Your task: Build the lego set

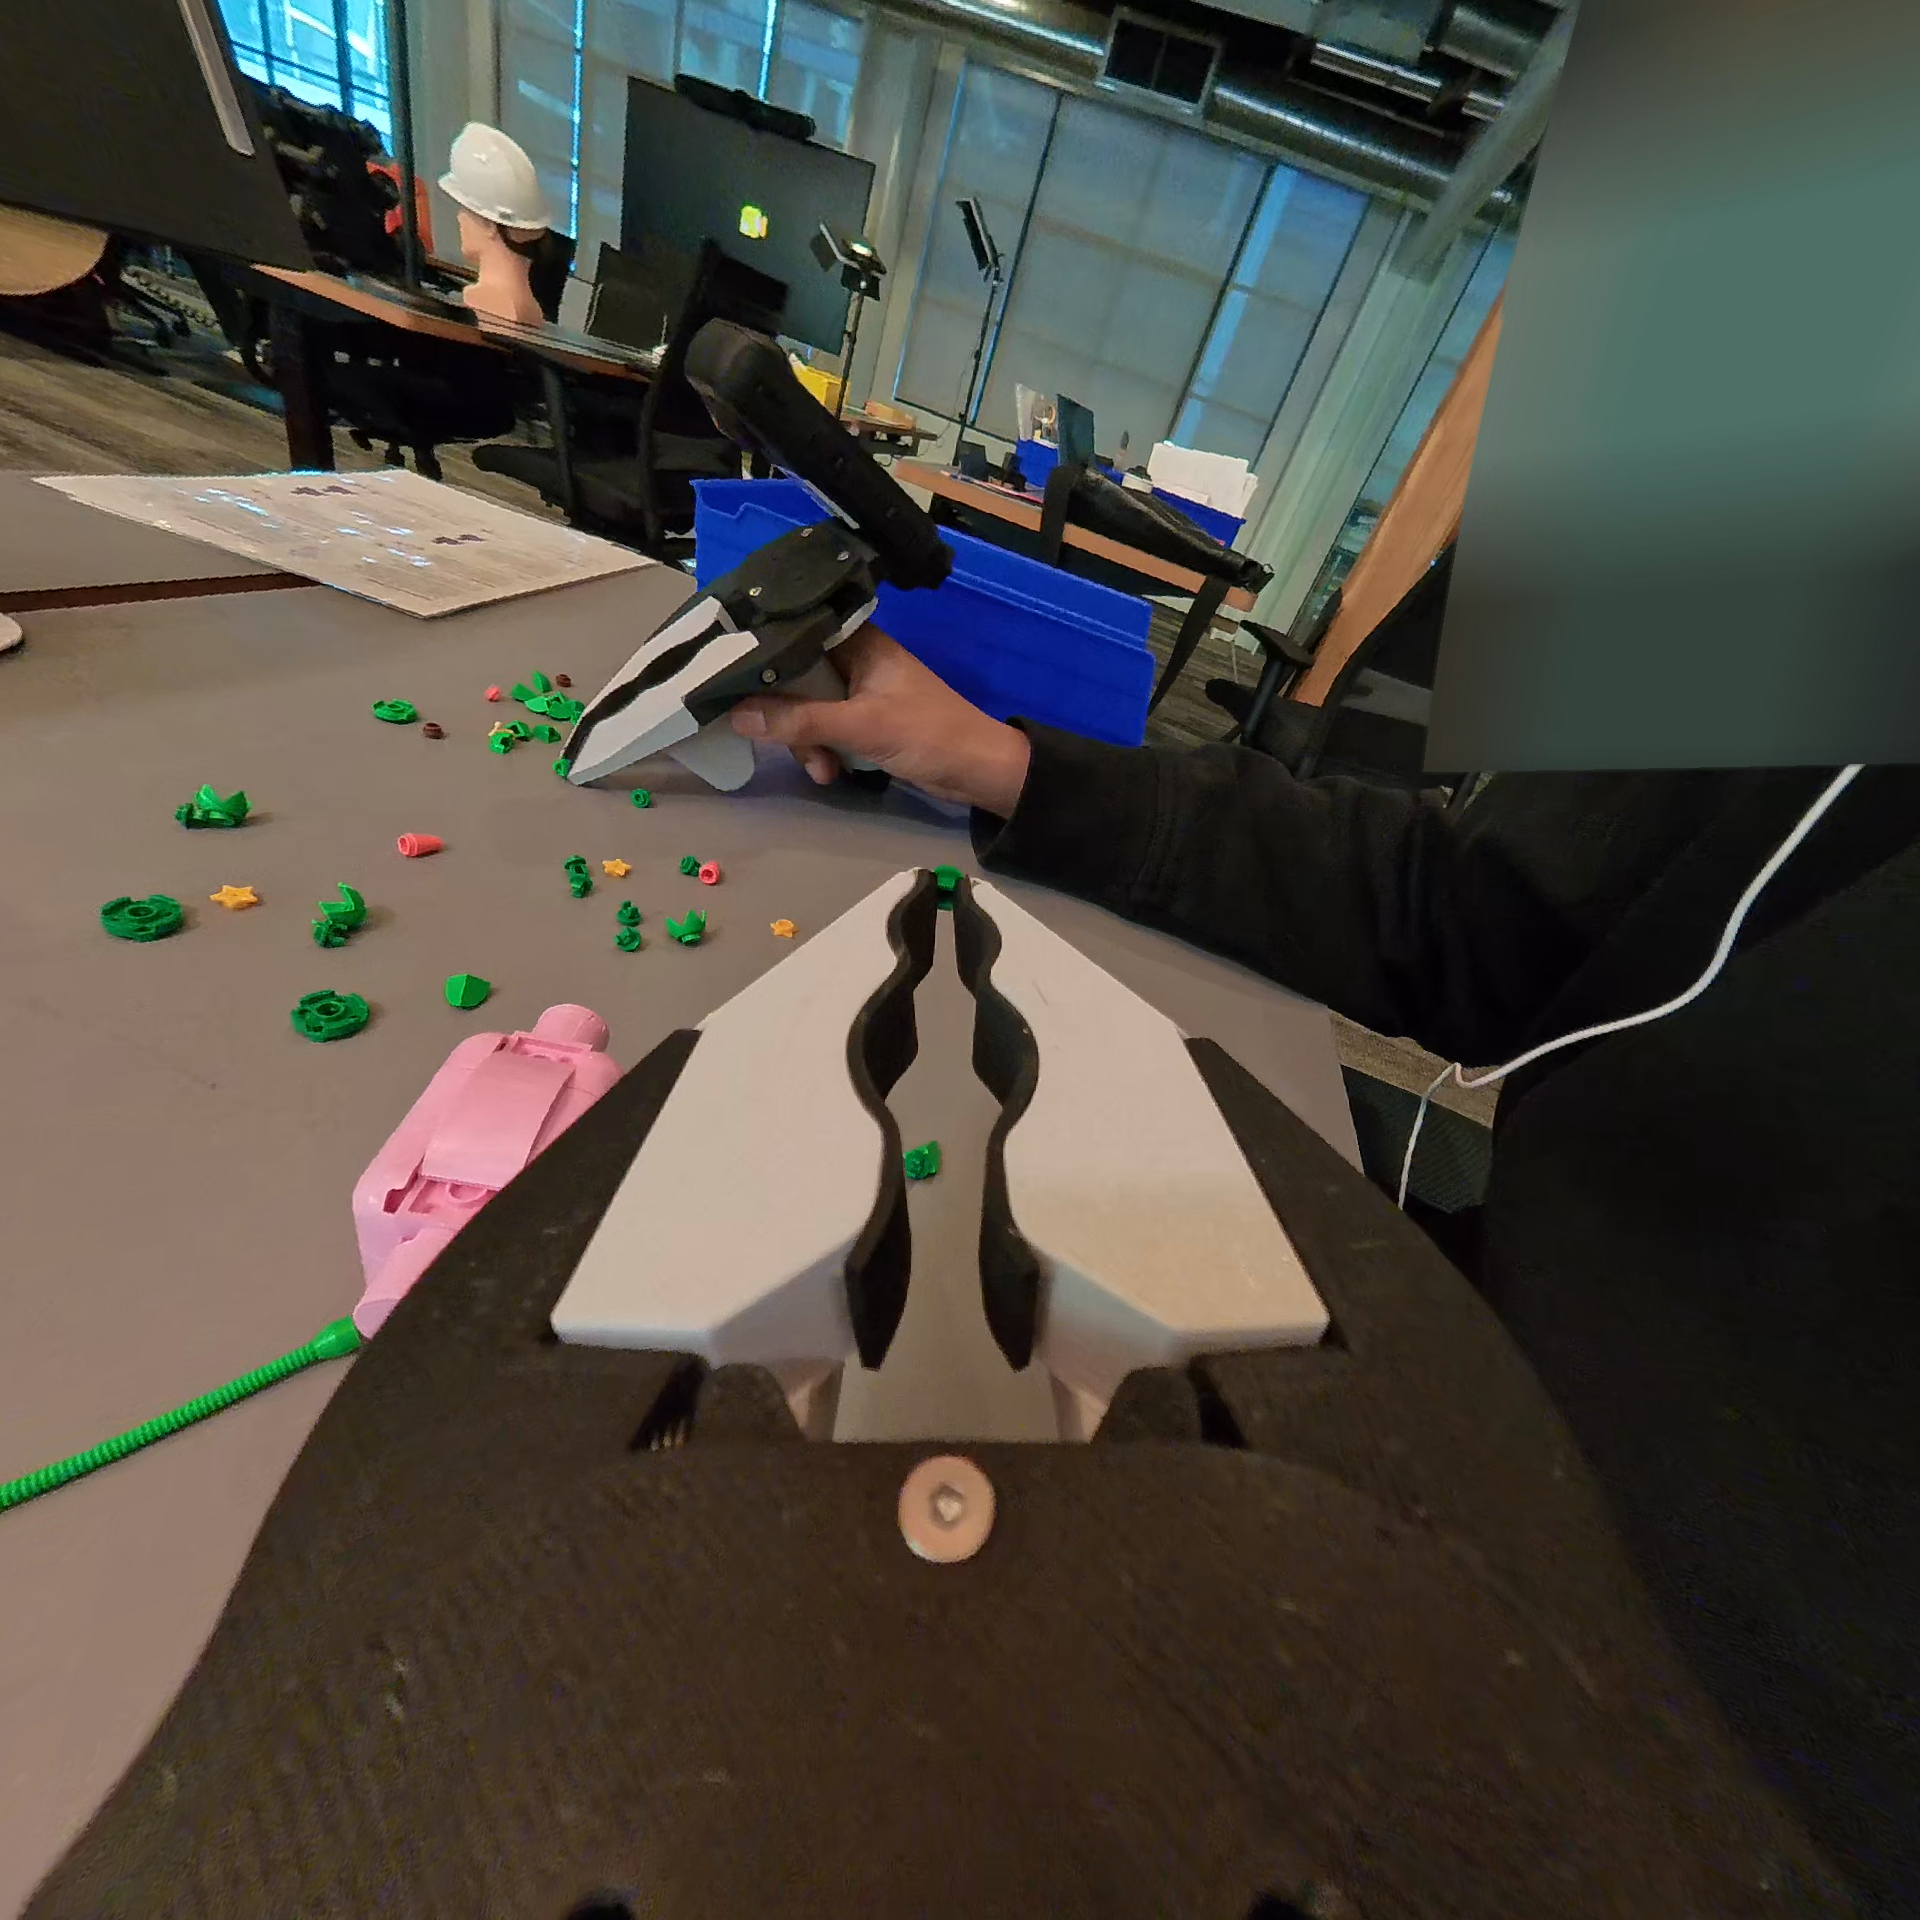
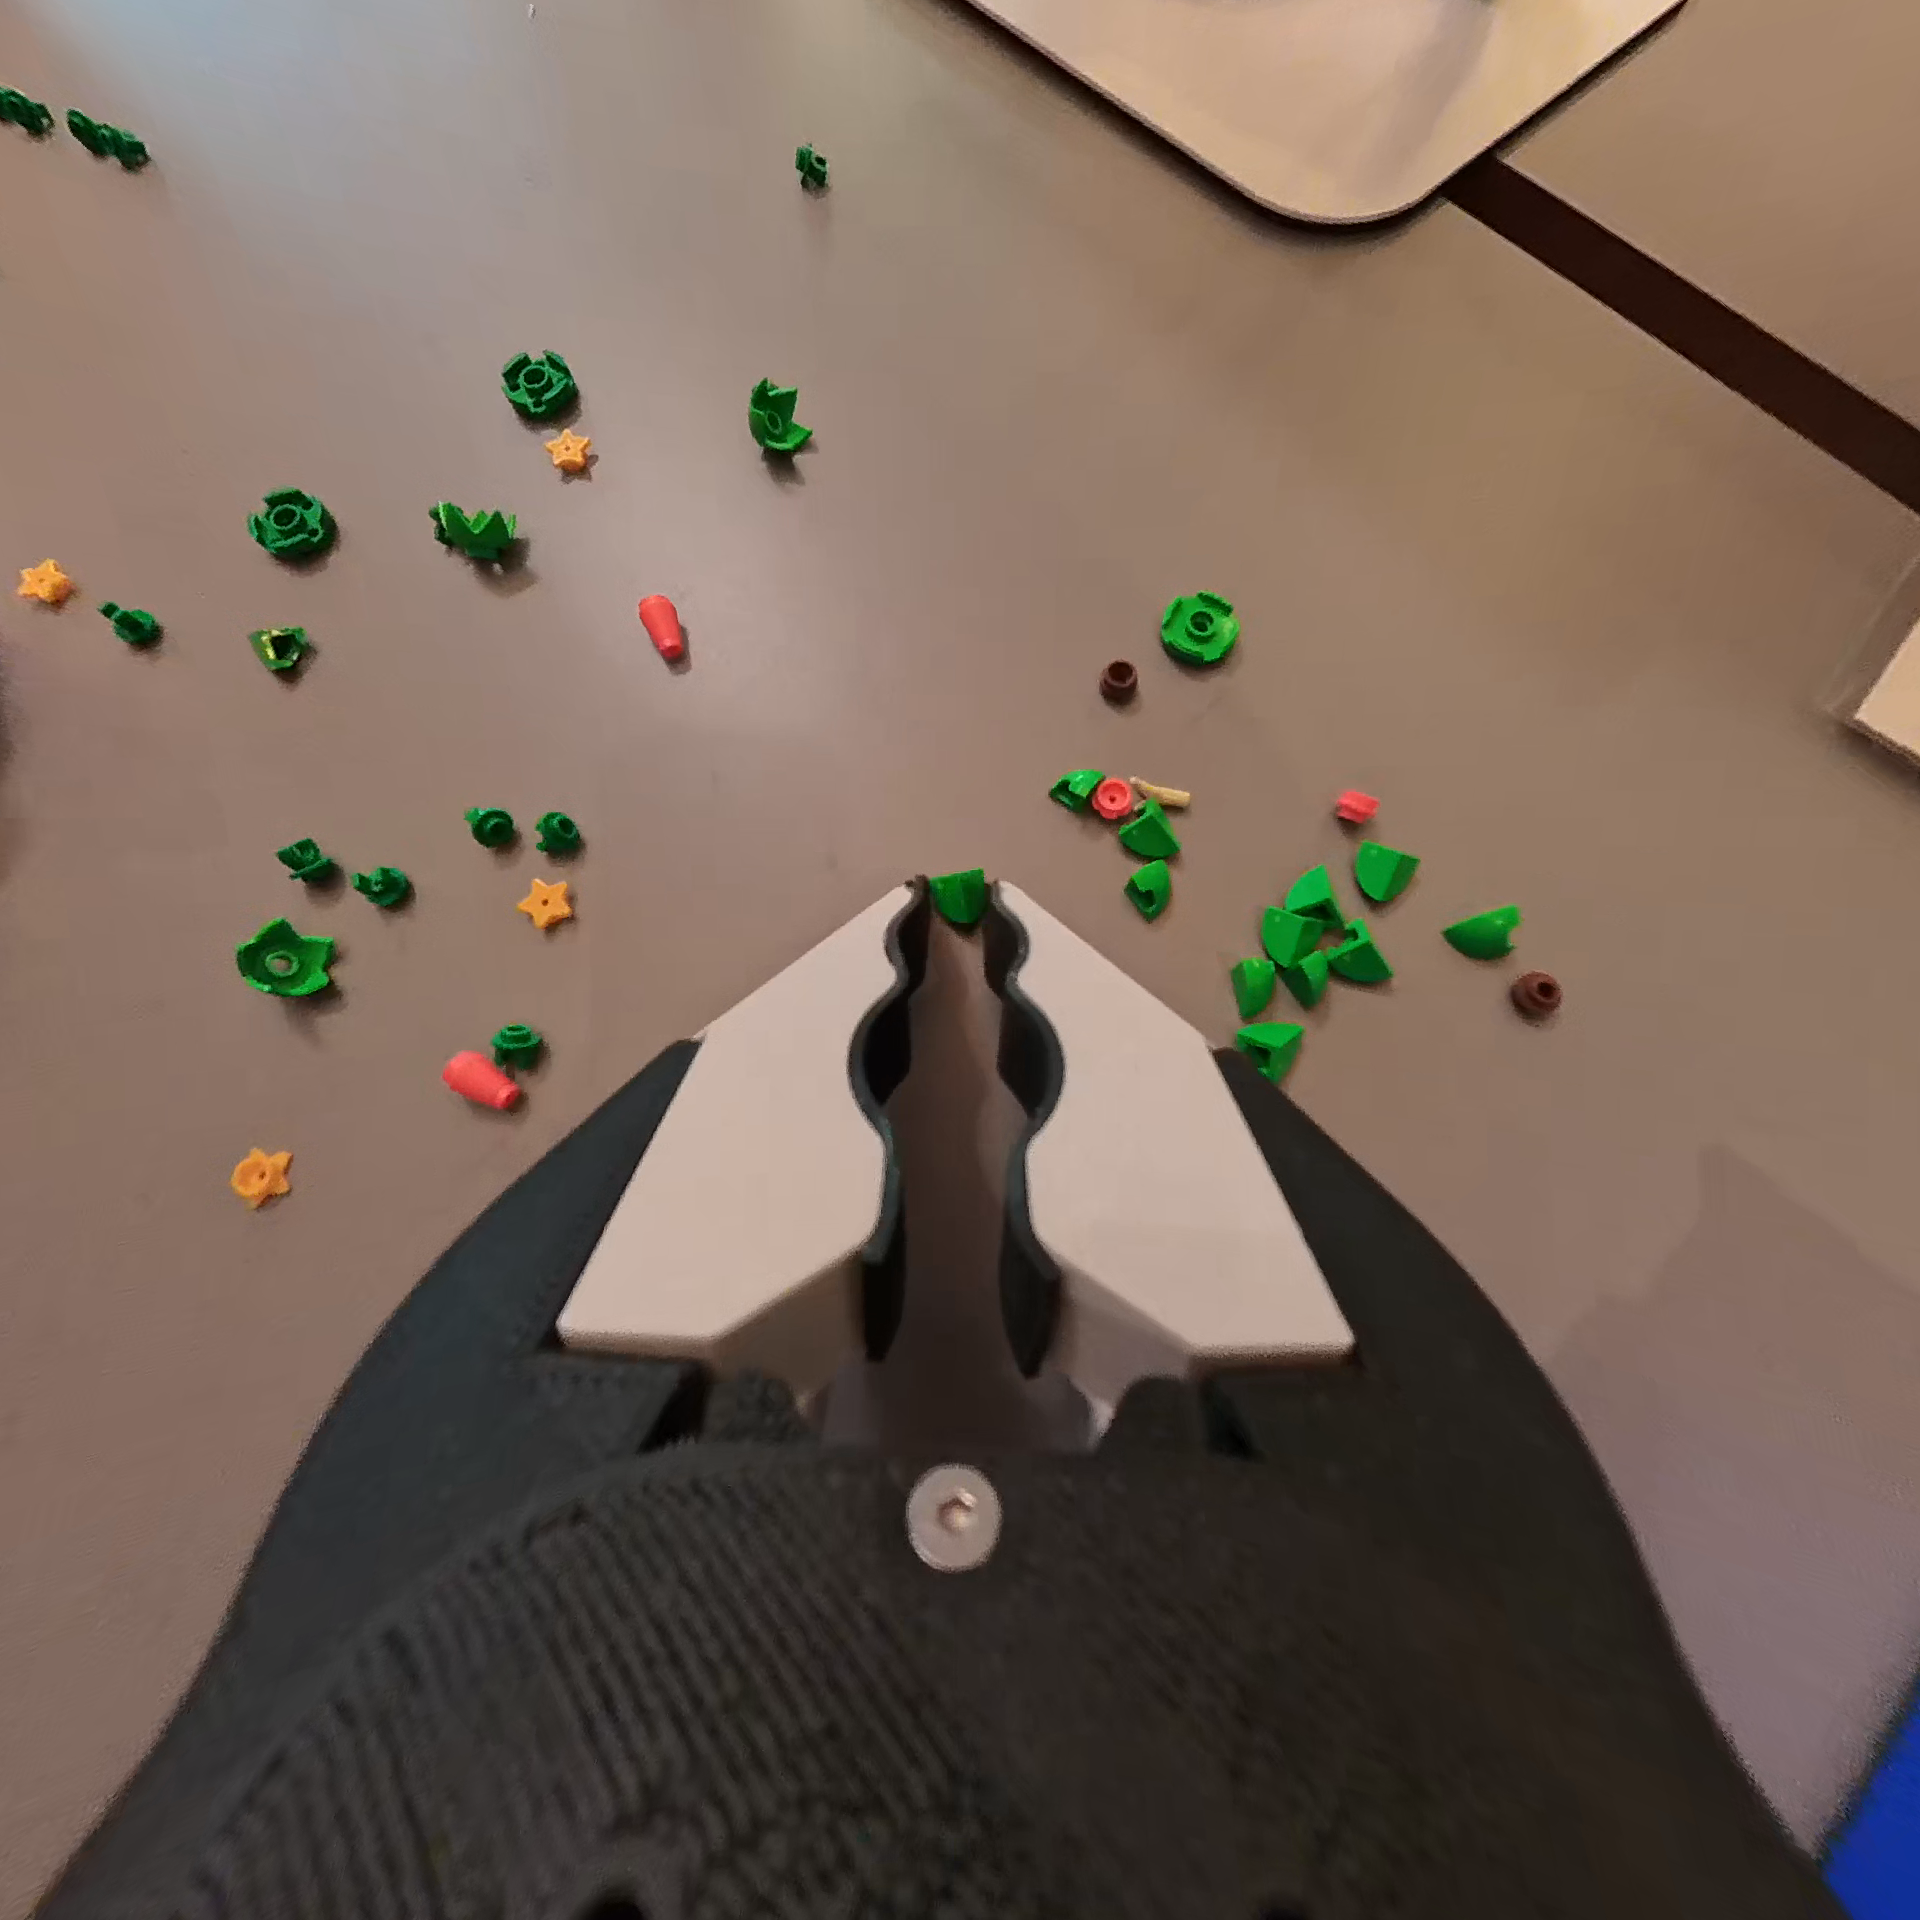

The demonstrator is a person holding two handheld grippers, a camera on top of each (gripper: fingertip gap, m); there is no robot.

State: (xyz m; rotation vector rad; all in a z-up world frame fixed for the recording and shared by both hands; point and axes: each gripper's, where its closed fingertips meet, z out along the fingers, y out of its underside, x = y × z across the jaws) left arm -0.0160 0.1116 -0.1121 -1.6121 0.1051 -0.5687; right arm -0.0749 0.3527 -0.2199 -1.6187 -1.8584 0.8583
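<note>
My left gripper is shut on a small green piece and held above the grey table. My right gripper is shut on a green curved leaf piece low over the table; it also shows in the left wrist view, tips down by a cluster of green pieces. A pile of green curved leaf pieces lies just right of the right gripper. Green round plates, orange stars and red cones lie scattered to its left.
A pink lego body with a green ribbed stem lies left of the left gripper. An instruction sheet lies at the table's far side. A blue bin stands behind the right hand. A white cable hangs at right. Tip to tip, the grippers are about 25 centimetres apart.
</note>
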